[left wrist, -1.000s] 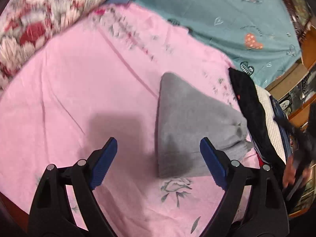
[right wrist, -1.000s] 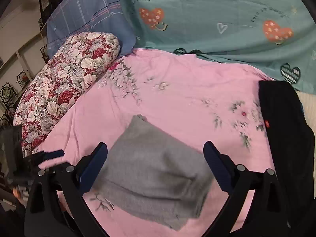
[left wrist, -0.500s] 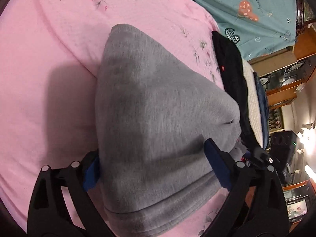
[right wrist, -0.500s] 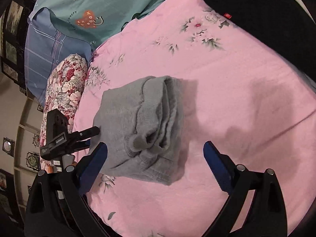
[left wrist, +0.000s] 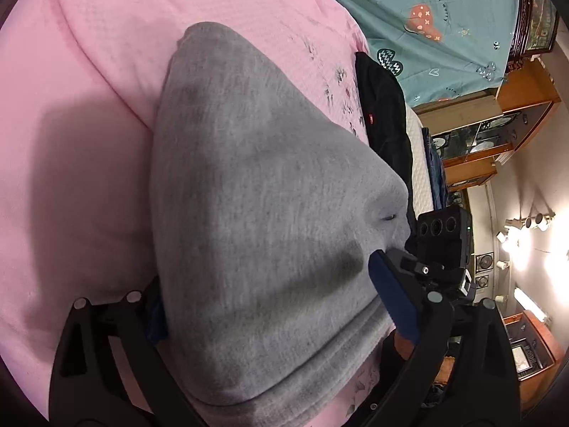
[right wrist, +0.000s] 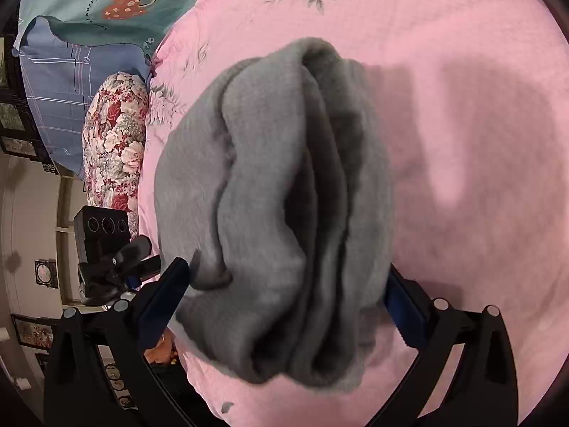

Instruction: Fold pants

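The folded grey pants (left wrist: pixel 256 220) lie in a thick bundle on the pink floral bedspread (left wrist: pixel 89 89). My left gripper (left wrist: pixel 274 302) straddles one end of the bundle, jaws wide open with the cloth between the blue pads. My right gripper (right wrist: pixel 284 299) straddles the opposite end, where the stacked layers of the grey pants (right wrist: pixel 284 195) show, jaws also open around them. Each gripper shows in the other's view: the right one (left wrist: pixel 441 249) and the left one (right wrist: pixel 106 249).
A stack of folded clothes, black on top (left wrist: pixel 384 114), lies beside the grey pants. A teal heart-print sheet (left wrist: pixel 444 28) covers the far side. A floral pillow (right wrist: pixel 113 142) and blue plaid pillow (right wrist: pixel 64 82) lie at the bed's head. Wooden cabinets (left wrist: pixel 498 124) stand beyond.
Both grippers have moved in from above the bed onto opposite ends of the grey bundle, which now fills the space between each pair of open jaws.
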A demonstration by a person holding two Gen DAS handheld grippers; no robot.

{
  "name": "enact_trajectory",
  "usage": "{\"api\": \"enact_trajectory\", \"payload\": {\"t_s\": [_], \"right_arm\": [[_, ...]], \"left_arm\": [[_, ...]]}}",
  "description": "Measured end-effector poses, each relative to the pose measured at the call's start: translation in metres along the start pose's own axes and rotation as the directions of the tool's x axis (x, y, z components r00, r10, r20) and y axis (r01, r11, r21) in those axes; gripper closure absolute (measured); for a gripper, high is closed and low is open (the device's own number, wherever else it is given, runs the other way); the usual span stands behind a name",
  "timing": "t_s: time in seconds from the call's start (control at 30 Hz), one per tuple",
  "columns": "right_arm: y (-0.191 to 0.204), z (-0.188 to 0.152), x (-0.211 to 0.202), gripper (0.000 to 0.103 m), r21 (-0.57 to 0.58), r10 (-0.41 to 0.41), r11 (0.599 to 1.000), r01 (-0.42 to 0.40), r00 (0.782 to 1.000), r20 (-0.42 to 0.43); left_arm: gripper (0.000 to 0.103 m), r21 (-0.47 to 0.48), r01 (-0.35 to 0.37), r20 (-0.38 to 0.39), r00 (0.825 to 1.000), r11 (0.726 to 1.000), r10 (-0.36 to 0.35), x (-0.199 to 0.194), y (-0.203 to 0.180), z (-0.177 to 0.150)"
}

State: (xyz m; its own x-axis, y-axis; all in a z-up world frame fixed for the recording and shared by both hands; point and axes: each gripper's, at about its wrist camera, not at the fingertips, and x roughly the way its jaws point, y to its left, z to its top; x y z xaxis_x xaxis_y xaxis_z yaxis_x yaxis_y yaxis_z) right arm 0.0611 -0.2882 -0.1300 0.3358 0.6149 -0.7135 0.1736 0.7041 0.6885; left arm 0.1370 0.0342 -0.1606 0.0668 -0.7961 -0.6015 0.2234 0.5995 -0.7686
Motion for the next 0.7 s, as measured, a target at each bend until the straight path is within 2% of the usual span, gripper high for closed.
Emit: {"api": "enact_trajectory", "payload": {"t_s": [0.03,0.07,0.13,0.23,0.3,0.37,0.43,0.5,0.57,0.7], "right_arm": [[0.003,0.001,0.002,0.016,-0.038,-0.011,0.999,0.012,0.999,0.039],[0.007,-0.001,0.002,0.025,-0.07,-0.051,0.996,0.056,0.996,0.074],[0.016,-0.011,-0.002,0.045,-0.12,-0.111,0.985,0.126,0.986,0.123],[0.044,-0.031,-0.014,0.052,-0.244,-0.19,0.939,0.242,0.957,0.219],[0.055,-0.039,-0.02,0.052,-0.271,-0.202,0.925,0.267,0.948,0.244],[0.057,-0.037,-0.027,0.052,-0.27,-0.189,0.928,0.256,0.949,0.252],[0.064,-0.023,-0.034,0.052,-0.276,-0.167,0.932,0.236,0.953,0.251],[0.075,0.002,-0.039,0.052,-0.297,-0.149,0.928,0.224,0.956,0.254],[0.092,0.043,-0.038,0.052,-0.322,-0.139,0.919,0.228,0.951,0.275],[0.11,0.129,-0.018,0.052,-0.358,-0.101,0.91,0.208,0.95,0.296]], "left_arm": [[0.027,0.005,-0.038,0.021,0.999,0.999,0.038,-0.001,-0.003,-0.003],[0.033,0.021,-0.097,0.049,0.994,0.995,0.096,-0.004,-0.006,-0.006],[0.05,0.078,-0.136,0.125,0.984,0.988,0.126,-0.016,-0.024,-0.018],[0.055,0.134,-0.181,0.186,0.97,0.974,0.155,-0.028,-0.048,-0.03],[0.055,0.143,-0.2,0.215,0.962,0.969,0.167,-0.035,-0.06,-0.032],[0.056,0.139,-0.193,0.222,0.962,0.971,0.159,-0.041,-0.069,-0.025],[0.056,0.162,-0.206,0.226,0.96,0.965,0.167,-0.047,-0.082,-0.004],[0.056,0.176,-0.23,0.223,0.956,0.957,0.189,-0.049,-0.094,0.031],[0.056,0.152,-0.238,0.228,0.953,0.959,0.201,-0.05,-0.097,0.075],[0.055,0.077,-0.231,0.237,0.949,0.97,0.207,-0.036,-0.078,0.177]]}}
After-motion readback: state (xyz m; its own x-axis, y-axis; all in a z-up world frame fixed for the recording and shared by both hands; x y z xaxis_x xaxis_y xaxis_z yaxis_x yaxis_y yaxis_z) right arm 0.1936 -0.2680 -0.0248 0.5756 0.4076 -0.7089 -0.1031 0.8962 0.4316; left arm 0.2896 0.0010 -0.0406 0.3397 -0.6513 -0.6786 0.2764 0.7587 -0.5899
